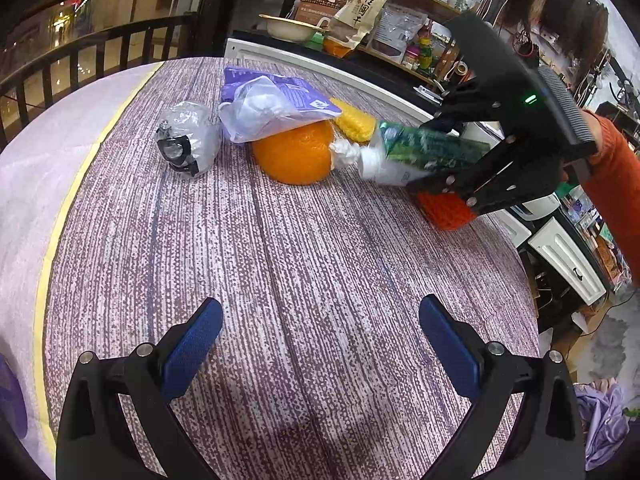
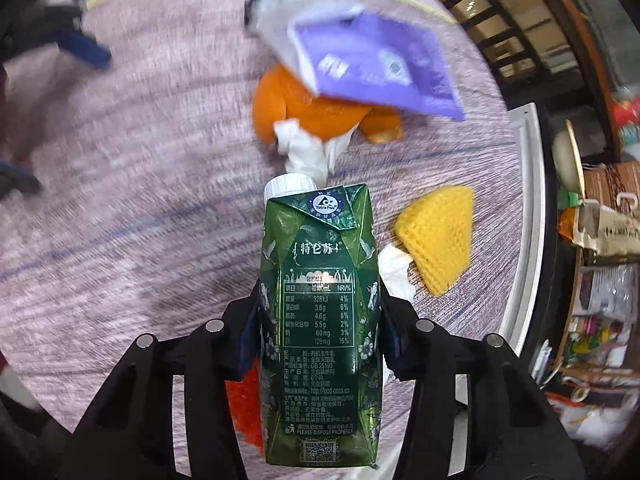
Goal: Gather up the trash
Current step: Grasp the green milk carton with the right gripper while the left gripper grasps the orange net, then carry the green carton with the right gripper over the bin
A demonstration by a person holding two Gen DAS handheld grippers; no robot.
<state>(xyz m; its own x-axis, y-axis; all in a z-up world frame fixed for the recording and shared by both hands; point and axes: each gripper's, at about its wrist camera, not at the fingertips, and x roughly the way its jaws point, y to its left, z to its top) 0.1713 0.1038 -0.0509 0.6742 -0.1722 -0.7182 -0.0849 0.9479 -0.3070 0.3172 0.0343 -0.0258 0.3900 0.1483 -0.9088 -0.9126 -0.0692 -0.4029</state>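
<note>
My right gripper (image 2: 320, 304) is shut on a green milk carton (image 2: 320, 300) with a white cap, pads pressing on its two sides. In the left wrist view the carton (image 1: 420, 152) lies sideways in that gripper (image 1: 448, 160), low over a red knitted piece (image 1: 446, 210). Just beyond its cap are a crumpled tissue (image 1: 344, 152), an orange (image 1: 296, 152), a purple packet (image 1: 280, 96) in a clear bag, and a yellow knitted piece (image 1: 354, 122). A crumpled clear wrapper (image 1: 188, 140) lies further left. My left gripper (image 1: 320, 306) is open over bare tablecloth, holding nothing.
The round table wears a speckled purple cloth (image 1: 280, 260) with a yellow border (image 1: 60, 220). A white rim (image 2: 528, 200) runs along its far side. Crowded shelves (image 1: 392, 20) and a dark railing (image 1: 80, 52) stand beyond. A person's orange sleeve (image 1: 616, 184) is at the right.
</note>
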